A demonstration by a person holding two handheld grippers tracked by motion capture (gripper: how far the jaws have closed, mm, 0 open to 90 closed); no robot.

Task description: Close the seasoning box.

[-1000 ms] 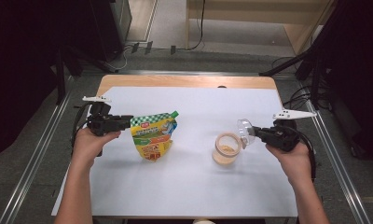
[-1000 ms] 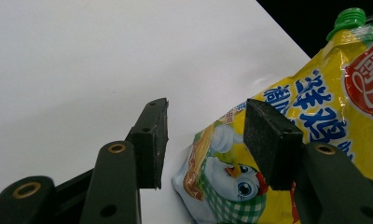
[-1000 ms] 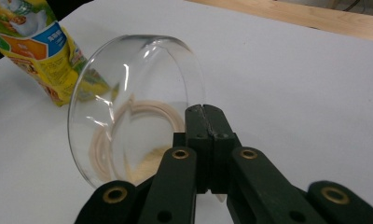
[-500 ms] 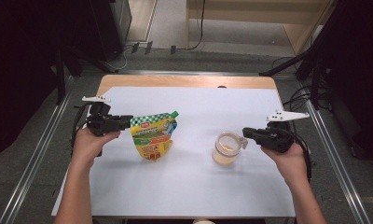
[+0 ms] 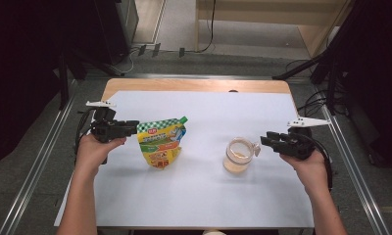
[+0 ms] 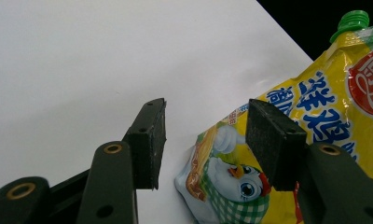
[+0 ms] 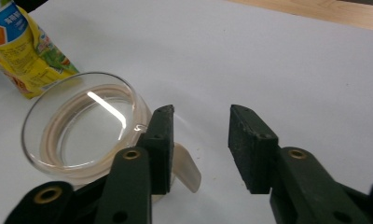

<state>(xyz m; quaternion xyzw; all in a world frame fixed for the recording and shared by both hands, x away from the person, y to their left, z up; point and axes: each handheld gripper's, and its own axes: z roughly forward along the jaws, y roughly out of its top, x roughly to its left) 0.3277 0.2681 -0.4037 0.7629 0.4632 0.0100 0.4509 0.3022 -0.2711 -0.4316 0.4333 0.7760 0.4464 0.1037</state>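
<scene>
Nearest, right tongs [image 5: 268, 141]: They sit at the right side of the table [image 5: 194, 205], held in the right hand [image 5: 306, 164]. The two black jaws are spread apart and have just been opening. Nothing is pinched between them.

Cup [image 5: 239, 154]: A clear glass cup with a little handle. It stands upright on the table, just beside the right tongs, on the side toward the middle of the table. In the right gripper view the cup [image 7: 84, 128] is to the left of the jaws, and its handle [image 7: 187, 165] peeks out just behind the left jaw. It looks like the handle is not between the pads.

Nearest, left tongs [image 5: 130, 128]: They are at the left side of the table, in the left hand [image 5: 93, 152]. The jaws are spread about half way. They pinch nothing.

Bag [image 5: 162, 142]: A yellow food bag with a green cap [image 5: 183, 119]. It lies flat, touching or almost touching the tips of the left tongs. Its long way runs from the cap, far and right, down to the bottom edge, near the person. In the left gripper view the bag [image 6: 315, 116] is to the right, partly behind the right jaw.

Who is closer: The left hand is closer to the bag. The right hand is closer to the cup.

Next move, my guess: The left tongs need to slide toward the bag's near edge to get it between the jaws.
</scene>
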